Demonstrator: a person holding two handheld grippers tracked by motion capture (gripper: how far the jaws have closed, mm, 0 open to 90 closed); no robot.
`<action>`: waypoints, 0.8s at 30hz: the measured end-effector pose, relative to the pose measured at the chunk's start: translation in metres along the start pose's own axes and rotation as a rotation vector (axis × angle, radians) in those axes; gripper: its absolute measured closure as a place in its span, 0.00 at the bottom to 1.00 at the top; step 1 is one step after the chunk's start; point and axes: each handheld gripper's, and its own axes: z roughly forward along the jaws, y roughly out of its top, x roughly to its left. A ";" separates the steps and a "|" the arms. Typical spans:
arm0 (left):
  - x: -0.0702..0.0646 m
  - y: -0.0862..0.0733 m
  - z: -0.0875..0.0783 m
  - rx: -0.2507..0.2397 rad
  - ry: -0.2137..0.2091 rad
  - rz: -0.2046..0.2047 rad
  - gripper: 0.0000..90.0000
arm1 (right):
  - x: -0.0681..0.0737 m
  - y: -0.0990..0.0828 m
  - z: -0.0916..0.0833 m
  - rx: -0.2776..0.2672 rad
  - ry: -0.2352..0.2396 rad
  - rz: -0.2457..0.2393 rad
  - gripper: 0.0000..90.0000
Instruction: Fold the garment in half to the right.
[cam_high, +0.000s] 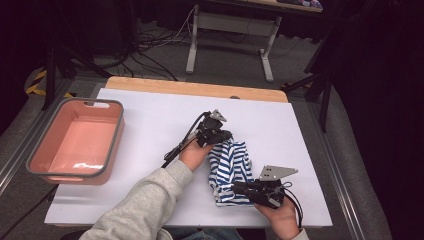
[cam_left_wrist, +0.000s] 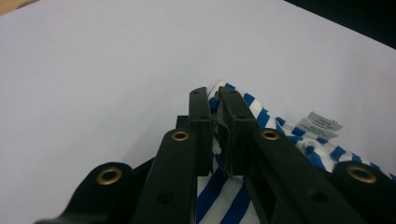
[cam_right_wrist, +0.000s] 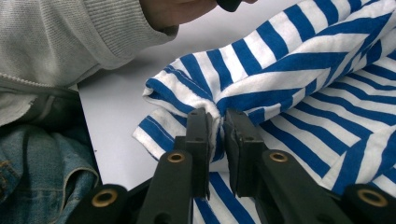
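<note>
Near the table's (cam_high: 150, 107) front edge, right of centre, lies the striped garment (cam_high: 231, 170), bunched, long axis running far-to-near. Left gripper (cam_high: 223, 136) is clamped on its far end; right gripper (cam_high: 239, 188) pinches a fold at the near end. Cloth hangs slack between them. Pink bin (cam_high: 117, 131) sits well left, nearer the left hand.

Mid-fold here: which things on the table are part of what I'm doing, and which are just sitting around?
In the job:
- striped garment, bunched on the white table cover
- left gripper, shut on a far edge of it
- right gripper, shut on a near fold

Lying about:
- pink tub at the table's left, apart from the cloth
</note>
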 end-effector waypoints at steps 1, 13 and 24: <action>0.000 0.000 0.000 0.000 0.000 0.000 0.93 | -0.001 0.000 -0.001 0.002 0.003 0.004 0.88; 0.005 -0.003 -0.019 -0.031 -0.081 -0.034 0.51 | -0.018 -0.002 -0.036 -0.073 -0.128 0.061 0.52; 0.008 -0.018 -0.047 -0.008 -0.043 -0.034 0.41 | -0.019 0.025 -0.046 -0.155 -0.169 -0.009 0.57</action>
